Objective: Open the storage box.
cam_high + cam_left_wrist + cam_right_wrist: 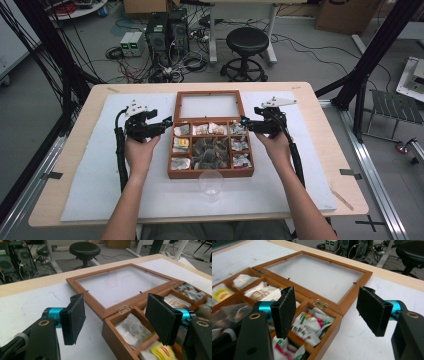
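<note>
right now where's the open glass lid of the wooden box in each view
High view: the glass lid lies flat at upper centre, behind the compartments.
Left gripper view: it spans the upper middle, beyond the jaws.
Right gripper view: it sits top centre.
Shared landmark: the brass hinge joining lid and box.

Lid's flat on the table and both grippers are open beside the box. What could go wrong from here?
1. The clear cup stands right in front of the wooden box, between the forearms; a hand pulling back might tip it.
2. The packets sit crowded in their compartments, so one grab may lift several.
3. The lid lies open flat; pressing it might strain the hinge.
</note>
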A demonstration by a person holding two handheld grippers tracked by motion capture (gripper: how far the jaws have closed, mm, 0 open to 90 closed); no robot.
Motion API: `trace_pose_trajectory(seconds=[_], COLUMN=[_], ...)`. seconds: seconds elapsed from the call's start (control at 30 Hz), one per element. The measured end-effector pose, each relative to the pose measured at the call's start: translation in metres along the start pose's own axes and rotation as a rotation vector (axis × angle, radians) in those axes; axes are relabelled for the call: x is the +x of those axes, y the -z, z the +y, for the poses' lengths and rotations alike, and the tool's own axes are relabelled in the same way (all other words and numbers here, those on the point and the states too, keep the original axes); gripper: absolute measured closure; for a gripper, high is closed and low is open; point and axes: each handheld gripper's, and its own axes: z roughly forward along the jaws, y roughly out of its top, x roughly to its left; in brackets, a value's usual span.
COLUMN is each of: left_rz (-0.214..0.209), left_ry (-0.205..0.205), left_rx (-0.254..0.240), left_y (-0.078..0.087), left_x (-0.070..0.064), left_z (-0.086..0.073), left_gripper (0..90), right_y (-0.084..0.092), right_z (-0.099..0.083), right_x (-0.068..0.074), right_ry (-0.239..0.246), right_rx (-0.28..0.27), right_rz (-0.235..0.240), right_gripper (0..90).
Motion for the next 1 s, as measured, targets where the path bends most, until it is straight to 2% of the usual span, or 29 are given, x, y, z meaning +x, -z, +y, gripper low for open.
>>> trace_pose_trajectory(seconds=[0.07,0.13,0.2,0.4,0.6,0.8,0.9,1.0], left_rz=[-0.003,-0.005,-0.005,0.001,-0.008,-0.026,-0.033,-0.032], left_ry=[-0.011,-0.030,-0.057,-0.113,-0.125,-0.127,-0.106,-0.122], left_rx=[0.004,-0.014,-0.017,-0.024,-0.058,-0.076,-0.104,-0.100], left_y=[0.007,0.015,0.023,0.042,0.059,0.072,0.078,0.082], left_x=[-0.006,-0.013,-0.020,-0.033,-0.044,-0.052,-0.053,-0.054], left_z=[-0.001,-0.005,-0.009,-0.025,-0.039,-0.045,-0.048,-0.049], left_gripper=[30.9,30.8,30.9,30.9,30.7,27.8,25.9,24.7], right_y=[0.009,0.019,0.028,0.053,0.070,0.087,0.092,0.094], right_z=[-0.003,-0.006,-0.009,-0.024,-0.040,-0.054,-0.062,-0.068], right_x=[0.004,0.009,0.012,0.022,0.025,0.024,0.023,0.023], right_ry=[0.006,0.012,0.021,0.013,-0.002,-0.009,-0.009,-0.005], right_rx=[-0.018,-0.035,-0.052,-0.111,-0.136,-0.177,-0.187,-0.193], right_rz=[-0.002,0.002,0.000,0.005,-0.006,-0.034,-0.040,-0.043], right_gripper=[31.9,31.1,31.0,28.7,25.8,25.8,25.5,25.1])
